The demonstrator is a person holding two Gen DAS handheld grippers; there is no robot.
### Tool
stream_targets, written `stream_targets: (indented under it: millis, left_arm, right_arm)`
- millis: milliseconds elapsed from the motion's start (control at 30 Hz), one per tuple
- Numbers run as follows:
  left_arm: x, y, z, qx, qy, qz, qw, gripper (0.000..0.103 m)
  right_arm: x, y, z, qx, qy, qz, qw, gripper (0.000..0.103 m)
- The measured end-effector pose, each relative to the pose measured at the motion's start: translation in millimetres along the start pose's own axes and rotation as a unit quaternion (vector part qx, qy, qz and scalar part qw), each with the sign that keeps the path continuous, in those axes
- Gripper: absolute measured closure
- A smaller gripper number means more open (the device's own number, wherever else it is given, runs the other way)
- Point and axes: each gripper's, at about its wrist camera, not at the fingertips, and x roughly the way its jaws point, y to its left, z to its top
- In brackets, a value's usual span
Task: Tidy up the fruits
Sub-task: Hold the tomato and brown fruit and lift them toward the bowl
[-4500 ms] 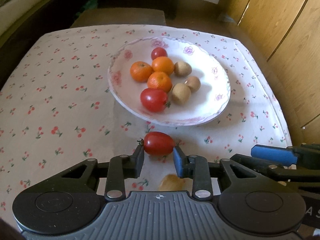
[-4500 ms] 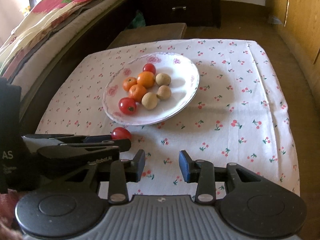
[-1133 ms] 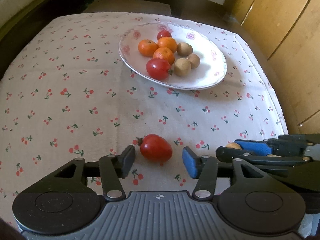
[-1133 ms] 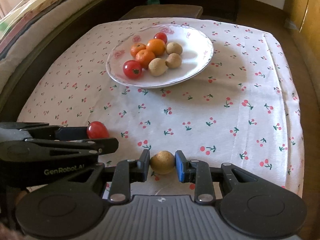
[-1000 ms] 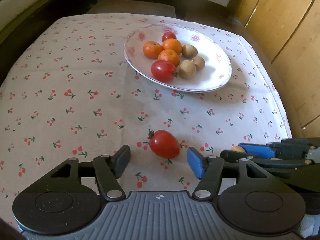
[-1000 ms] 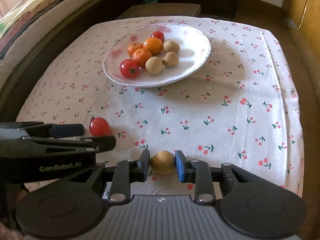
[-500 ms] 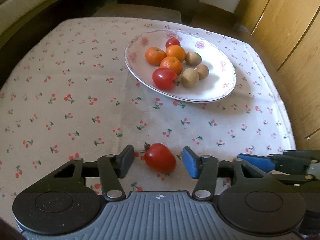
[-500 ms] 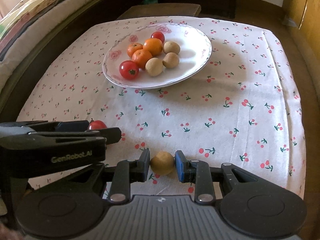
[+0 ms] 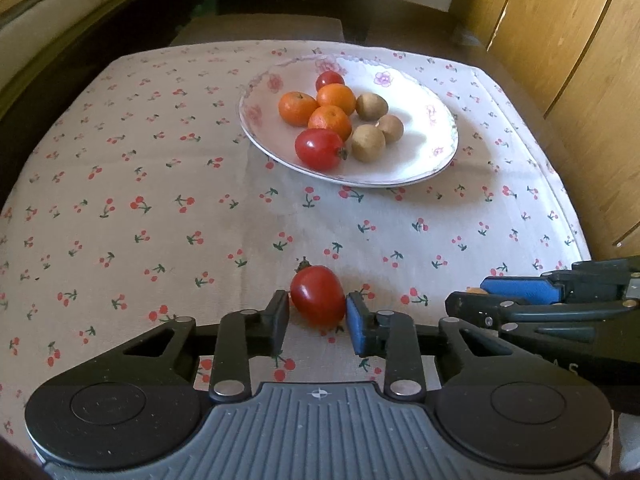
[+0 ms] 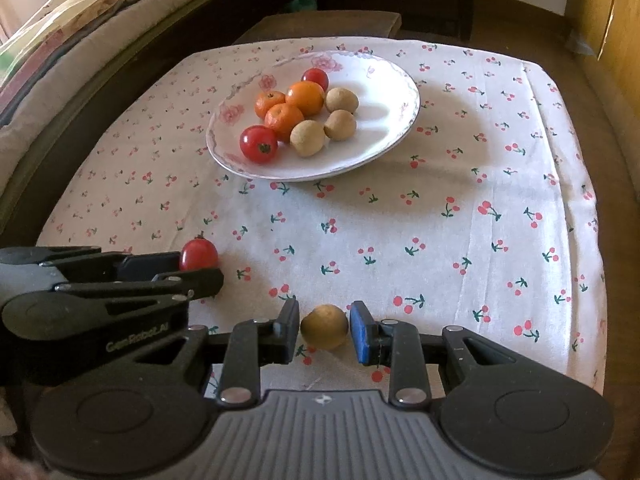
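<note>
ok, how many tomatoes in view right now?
3. Two on the plate: a small one at the far side, a larger one at the near rim. The third sits between the left gripper fingers. None seem hidden.

The left gripper (image 9: 317, 317) jaws have just been closing around the loose red tomato (image 9: 317, 300), now pinched between them, near the plate (image 9: 440, 152).
</note>
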Motion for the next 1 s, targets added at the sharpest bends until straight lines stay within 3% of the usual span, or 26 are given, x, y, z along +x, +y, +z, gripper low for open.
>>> stream_targets:
  millis: [1000]
  left_arm:
    - [4.9,3.7,1.5,-0.006,0.012,-0.010,0.9999,0.064]
  right_arm:
    - [15.5,7.6,6.5,-0.019,0.008,-0.008,1.000,0.073]
